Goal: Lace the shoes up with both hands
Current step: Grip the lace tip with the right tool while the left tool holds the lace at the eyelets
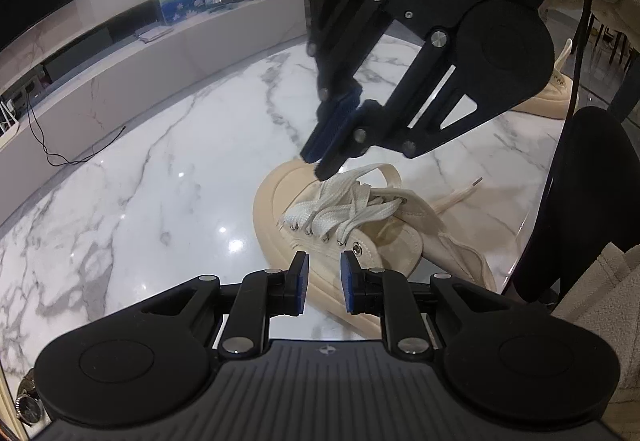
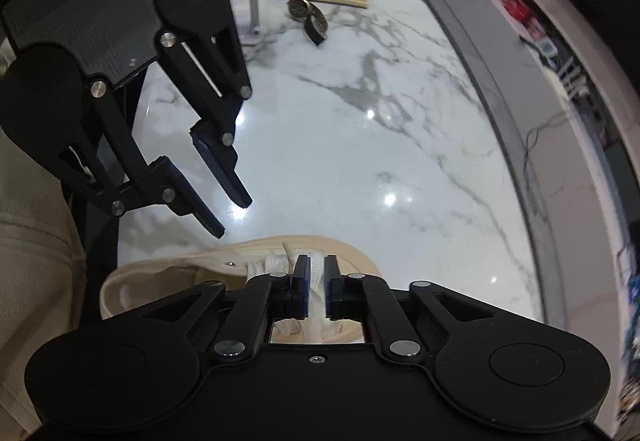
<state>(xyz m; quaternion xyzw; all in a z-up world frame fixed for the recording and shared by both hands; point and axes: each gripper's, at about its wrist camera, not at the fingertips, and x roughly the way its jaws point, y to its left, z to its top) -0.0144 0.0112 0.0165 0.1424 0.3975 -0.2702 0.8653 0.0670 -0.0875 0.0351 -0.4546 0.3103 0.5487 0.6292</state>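
The shoe lay on its side on the marble table, just ahead of the left gripper, whose jaws stood slightly apart with nothing between them. The right gripper, tips down over the laces, had a white lace between its narrow jaws; whether the pads pinched it I could not tell. The step looked like drawing a lace up; next the left would need to catch the loose end.
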